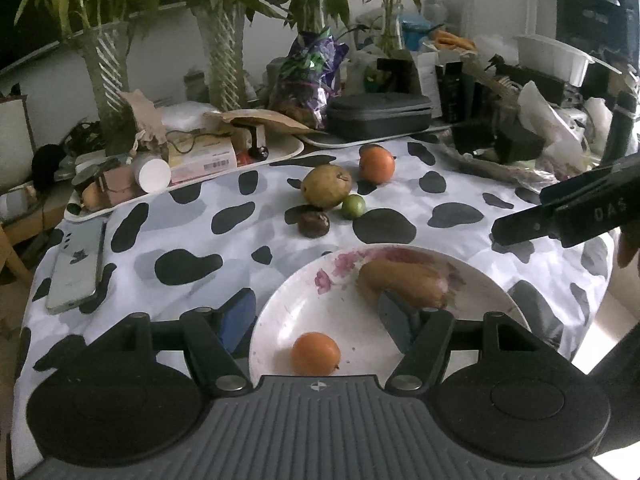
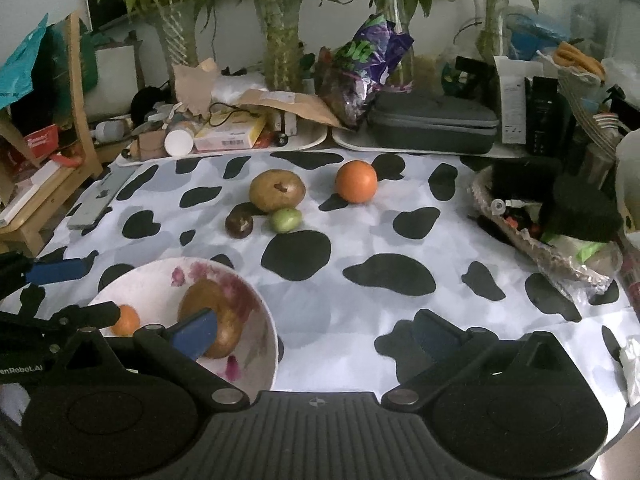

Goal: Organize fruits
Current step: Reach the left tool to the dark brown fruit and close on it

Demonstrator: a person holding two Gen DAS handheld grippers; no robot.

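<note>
A white flowered plate (image 1: 320, 320) (image 2: 256, 364) holds a small orange (image 1: 315, 354) (image 2: 126, 320) and a brown pear (image 1: 404, 284) (image 2: 214, 320). Farther back on the cow-print cloth lie an orange (image 1: 376, 165) (image 2: 356, 181), a yellow-brown pear (image 1: 326, 186) (image 2: 277, 190), a small green fruit (image 1: 353, 207) (image 2: 285, 220) and a dark brown fruit (image 1: 314, 223) (image 2: 239, 225). My left gripper (image 1: 320, 320) is open and empty over the plate's near side. My right gripper (image 2: 316, 332) is open and empty, right of the plate; it shows in the left wrist view (image 1: 520, 228).
A phone (image 1: 78, 268) (image 2: 100, 200) lies at the cloth's left edge. Cluttered trays (image 1: 276, 156) (image 2: 308, 142), a grey case (image 1: 380, 116) (image 2: 432, 122), a snack bag and plant vases line the back. A foil-lined basket (image 2: 540, 240) sits at the right.
</note>
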